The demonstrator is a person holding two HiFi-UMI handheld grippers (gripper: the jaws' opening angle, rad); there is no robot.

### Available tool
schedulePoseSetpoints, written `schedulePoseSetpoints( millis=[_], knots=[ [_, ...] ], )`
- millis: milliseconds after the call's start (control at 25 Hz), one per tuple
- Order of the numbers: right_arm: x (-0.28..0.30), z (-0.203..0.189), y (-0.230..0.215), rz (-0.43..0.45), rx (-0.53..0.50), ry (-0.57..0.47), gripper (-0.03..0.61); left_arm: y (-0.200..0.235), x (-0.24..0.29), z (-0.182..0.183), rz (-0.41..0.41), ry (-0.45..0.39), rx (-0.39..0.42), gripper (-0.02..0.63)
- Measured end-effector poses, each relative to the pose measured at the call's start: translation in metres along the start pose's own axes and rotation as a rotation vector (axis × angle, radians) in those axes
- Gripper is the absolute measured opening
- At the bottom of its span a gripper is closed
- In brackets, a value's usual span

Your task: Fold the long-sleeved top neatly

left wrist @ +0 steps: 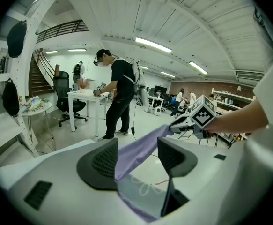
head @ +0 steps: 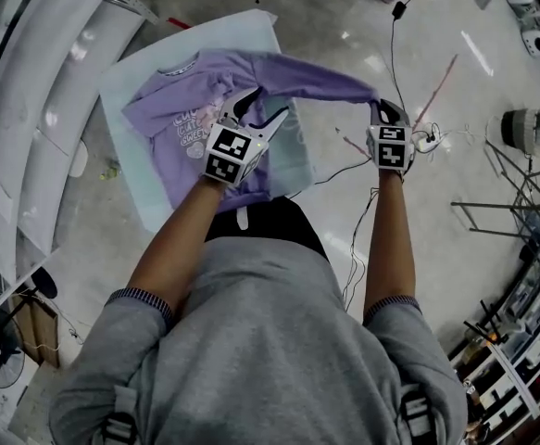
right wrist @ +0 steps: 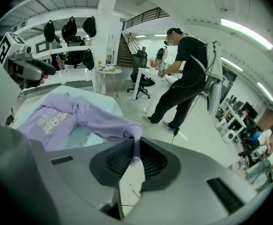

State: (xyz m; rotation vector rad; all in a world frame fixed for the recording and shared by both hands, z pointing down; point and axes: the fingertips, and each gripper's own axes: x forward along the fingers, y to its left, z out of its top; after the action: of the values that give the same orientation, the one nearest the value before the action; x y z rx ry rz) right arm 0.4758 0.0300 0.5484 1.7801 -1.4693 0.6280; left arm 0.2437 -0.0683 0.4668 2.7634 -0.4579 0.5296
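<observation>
The lilac long-sleeved top (head: pixel 172 119) lies print-up on a pale mint table cover (head: pixel 126 170). One sleeve (head: pixel 316 77) is stretched out to the right, off the table. My right gripper (head: pixel 381 109) is shut on that sleeve's cuff (right wrist: pixel 134 132), and in the right gripper view (right wrist: pixel 135 146) the jaws pinch the cloth. My left gripper (head: pixel 256 109) hovers over the top's right side. In the left gripper view (left wrist: pixel 137 146) the jaws stand apart and the sleeve (left wrist: pixel 141 149) runs between them, against the left jaw.
Cables (head: pixel 408 26) trail across the shiny floor on the right, near metal rods (head: pixel 520 211). White curved panels (head: pixel 29 109) line the left side. A person in black (right wrist: pixel 183 78) stands at a white desk (left wrist: pixel 87 97) further off.
</observation>
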Motion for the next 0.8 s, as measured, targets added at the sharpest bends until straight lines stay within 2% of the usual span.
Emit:
schedulePoseSetpoints(
  millis=[200, 560, 800],
  knots=[
    [-0.005, 0.029, 0.000, -0.024, -0.135, -0.058, 0.046, 0.005, -0.002, 0.013, 0.034, -0.017, -0.001, 0.291],
    [-0.022, 0.119, 0.040, -0.138, -0.461, -0.232, 0.044, 0.044, -0.033, 0.027, 0.081, -0.067, 0.030, 0.291],
    [-0.026, 0.159, 0.090, -0.135, -0.564, -0.271, 0.044, 0.077, -0.058, 0.029, 0.105, -0.087, 0.052, 0.291]
  ],
)
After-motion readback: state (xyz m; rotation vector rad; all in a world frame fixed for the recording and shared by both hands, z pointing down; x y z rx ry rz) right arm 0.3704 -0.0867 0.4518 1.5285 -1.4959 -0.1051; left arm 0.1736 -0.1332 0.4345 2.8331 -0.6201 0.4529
